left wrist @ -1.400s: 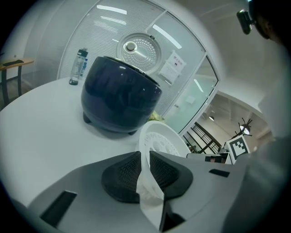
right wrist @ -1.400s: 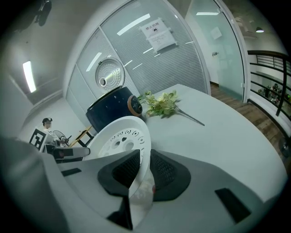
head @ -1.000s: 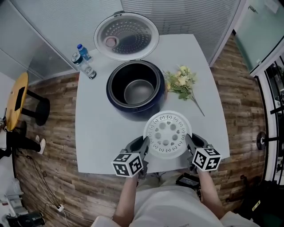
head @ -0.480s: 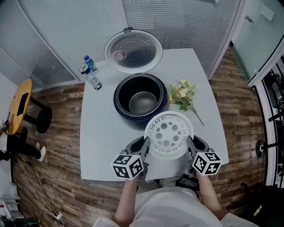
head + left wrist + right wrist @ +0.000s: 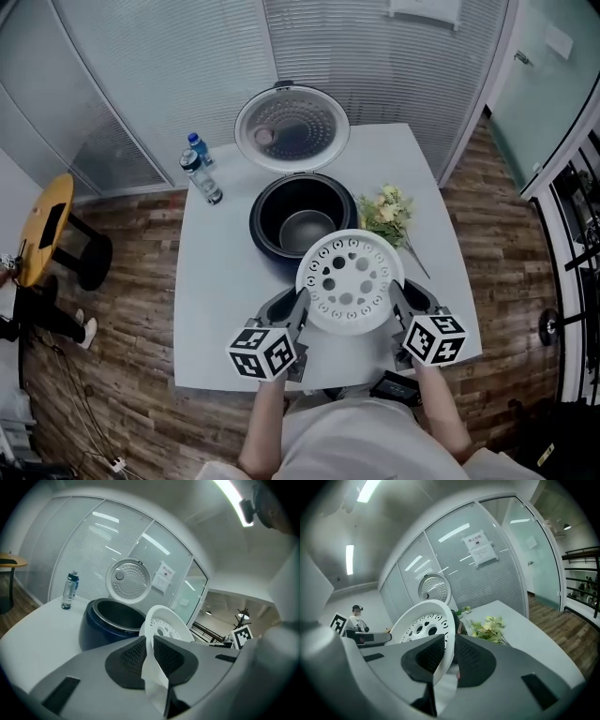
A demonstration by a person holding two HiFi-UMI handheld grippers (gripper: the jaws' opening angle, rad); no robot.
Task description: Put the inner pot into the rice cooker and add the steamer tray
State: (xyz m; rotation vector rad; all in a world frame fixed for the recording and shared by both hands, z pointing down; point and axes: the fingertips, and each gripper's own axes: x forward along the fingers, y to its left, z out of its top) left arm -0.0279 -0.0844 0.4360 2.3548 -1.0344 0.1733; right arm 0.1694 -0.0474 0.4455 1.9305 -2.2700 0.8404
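Observation:
The white perforated steamer tray (image 5: 350, 281) hangs in the air above the table's near half, its far rim overlapping the cooker's front edge. My left gripper (image 5: 298, 314) is shut on the tray's left rim (image 5: 151, 641), and my right gripper (image 5: 399, 305) is shut on its right rim (image 5: 449, 644). The dark blue rice cooker (image 5: 302, 222) stands mid-table with the metal inner pot (image 5: 307, 229) inside it and its lid (image 5: 292, 129) raised open behind. The cooker (image 5: 110, 623) also shows in the left gripper view, just beyond the tray.
Two water bottles (image 5: 201, 172) stand at the table's far left corner. A bunch of yellow flowers (image 5: 391, 214) lies right of the cooker. The white table (image 5: 220, 309) has wood floor around it, and a yellow stool (image 5: 42, 227) stands far left.
Both grippers have lifted the steamer tray up off the table and carried it toward the cooker. The tray now overlaps the cooker's front rim in the head view.

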